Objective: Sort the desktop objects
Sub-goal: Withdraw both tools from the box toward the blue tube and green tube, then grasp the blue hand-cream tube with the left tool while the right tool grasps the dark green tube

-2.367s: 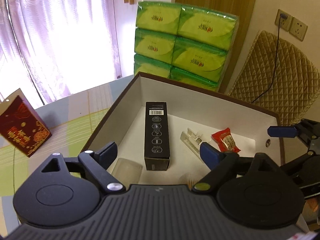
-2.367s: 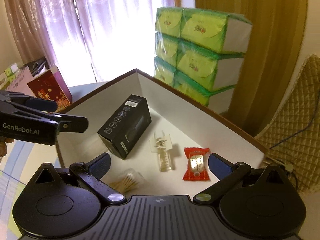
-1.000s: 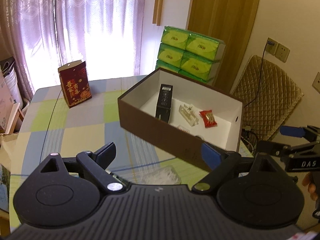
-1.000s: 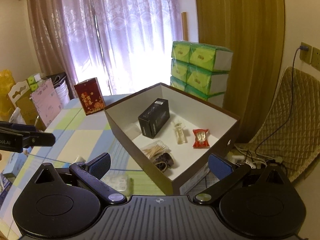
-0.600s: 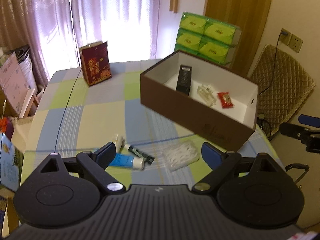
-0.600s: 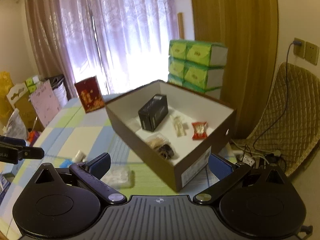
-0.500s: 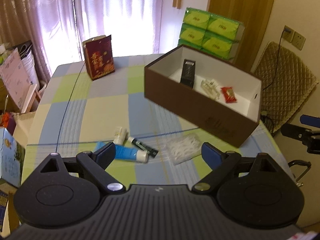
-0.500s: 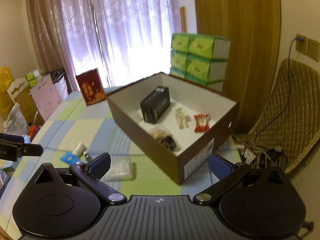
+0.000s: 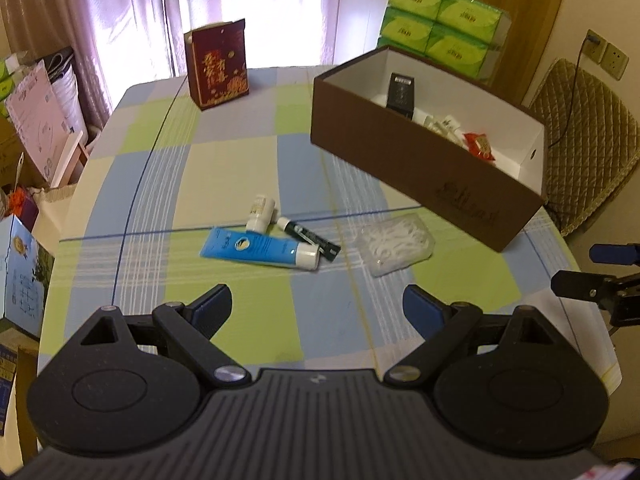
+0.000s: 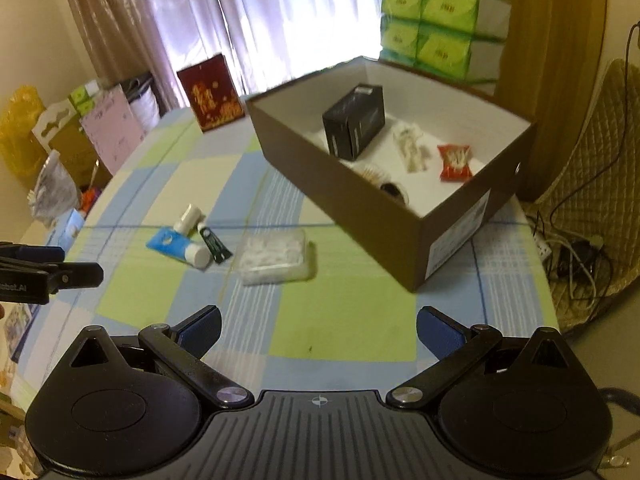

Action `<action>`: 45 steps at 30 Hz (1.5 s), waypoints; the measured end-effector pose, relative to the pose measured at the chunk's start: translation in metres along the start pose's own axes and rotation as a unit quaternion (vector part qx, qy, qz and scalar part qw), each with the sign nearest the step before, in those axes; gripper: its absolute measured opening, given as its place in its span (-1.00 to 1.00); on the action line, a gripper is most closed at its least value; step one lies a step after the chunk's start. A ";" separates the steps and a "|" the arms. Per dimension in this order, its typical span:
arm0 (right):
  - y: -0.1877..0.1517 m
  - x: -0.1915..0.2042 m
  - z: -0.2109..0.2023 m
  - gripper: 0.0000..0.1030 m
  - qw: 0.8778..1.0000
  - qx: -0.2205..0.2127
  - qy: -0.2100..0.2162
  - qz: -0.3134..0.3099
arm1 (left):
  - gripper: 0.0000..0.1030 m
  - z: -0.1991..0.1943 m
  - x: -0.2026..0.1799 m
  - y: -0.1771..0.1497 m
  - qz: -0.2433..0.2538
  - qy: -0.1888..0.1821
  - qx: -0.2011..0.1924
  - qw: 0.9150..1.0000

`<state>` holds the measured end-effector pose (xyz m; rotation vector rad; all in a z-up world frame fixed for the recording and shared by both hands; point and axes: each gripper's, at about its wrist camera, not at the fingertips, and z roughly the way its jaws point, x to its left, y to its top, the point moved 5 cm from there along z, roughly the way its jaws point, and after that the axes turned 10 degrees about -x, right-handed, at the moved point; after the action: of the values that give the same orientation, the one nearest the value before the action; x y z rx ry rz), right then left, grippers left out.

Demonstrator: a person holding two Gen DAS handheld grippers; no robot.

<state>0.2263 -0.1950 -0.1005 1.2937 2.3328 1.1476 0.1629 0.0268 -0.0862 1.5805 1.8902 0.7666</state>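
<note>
A brown box stands at the table's far right and holds a black carton, a clear item and a red sachet. On the checked cloth lie a blue tube, a small white bottle, a dark tube and a clear pack of white picks. My left gripper is open and empty, high above the near table edge. My right gripper is open and empty too.
A red gift bag stands at the far side. Green tissue packs are stacked behind the box. A quilted chair is at the right. Cartons and bags crowd the floor at the left.
Both grippers have pulled back and up from over the box to the near side of the table. The loose tubes, bottle and pick pack have come into view.
</note>
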 end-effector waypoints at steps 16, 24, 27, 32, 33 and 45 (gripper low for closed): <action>-0.024 0.016 0.057 0.96 0.998 0.063 0.002 -0.001 | 0.75 0.049 0.035 -0.018 -0.053 0.006 0.058 0.997; -0.031 -0.012 0.078 0.96 0.995 0.088 -0.034 0.025 | 0.75 0.109 0.046 -0.008 -0.100 0.028 0.085 0.991; -0.032 -0.022 0.084 0.96 0.994 0.093 -0.045 0.035 | 0.75 0.131 0.051 0.002 -0.116 0.036 0.090 0.988; -0.032 -0.028 0.096 0.96 0.992 0.100 -0.049 0.050 | 0.75 0.167 0.060 0.014 -0.122 0.063 0.092 0.986; -0.032 -0.027 0.099 0.96 0.992 0.101 -0.047 0.051 | 0.75 0.174 0.062 0.013 -0.121 0.067 0.099 0.985; -0.017 0.015 0.122 0.96 0.997 0.075 0.020 -0.001 | 0.50 0.170 0.107 -0.022 -0.103 0.071 0.113 0.986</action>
<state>0.2727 -0.1249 -0.1910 1.3294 2.4901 1.0228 0.2550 0.1417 -0.2237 1.4602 2.2720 0.6057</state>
